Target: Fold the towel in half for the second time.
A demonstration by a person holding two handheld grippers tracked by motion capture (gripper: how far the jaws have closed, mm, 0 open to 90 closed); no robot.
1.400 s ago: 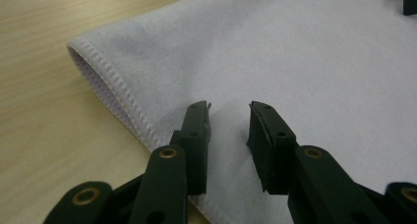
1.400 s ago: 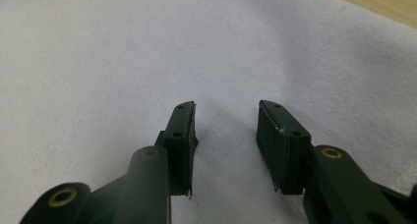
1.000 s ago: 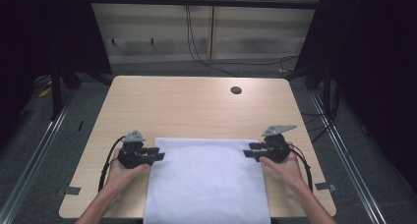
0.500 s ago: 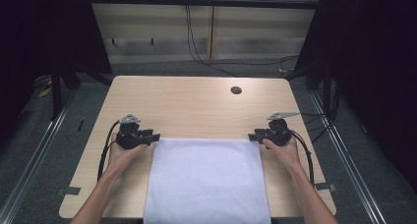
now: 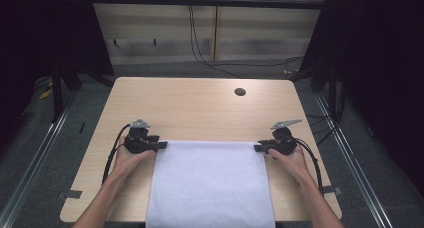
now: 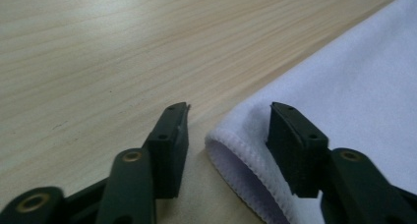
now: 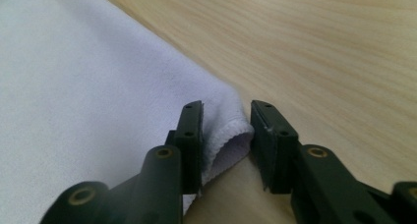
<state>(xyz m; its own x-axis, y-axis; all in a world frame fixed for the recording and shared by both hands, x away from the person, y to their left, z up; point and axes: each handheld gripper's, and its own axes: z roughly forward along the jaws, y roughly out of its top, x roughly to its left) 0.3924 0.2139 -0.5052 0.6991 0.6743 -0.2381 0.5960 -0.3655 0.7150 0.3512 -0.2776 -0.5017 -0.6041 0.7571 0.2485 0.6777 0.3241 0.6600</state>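
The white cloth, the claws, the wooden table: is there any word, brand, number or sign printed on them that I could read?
None can be read. The white cloth is plain, the wooden table bears only its grain and a dark round hole, and the left claw and right claw show bare black pads and brass rivets, no lettering.

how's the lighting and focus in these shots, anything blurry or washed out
High view: the table is evenly lit while the surroundings fall to near black, and the white cloth looks bright with little texture. Left gripper view: the black jaws nearest the lens are soft; a pale sheen washes the wood at top. Right gripper view: the cloth's hem is fairly sharp, the far wood blurs.
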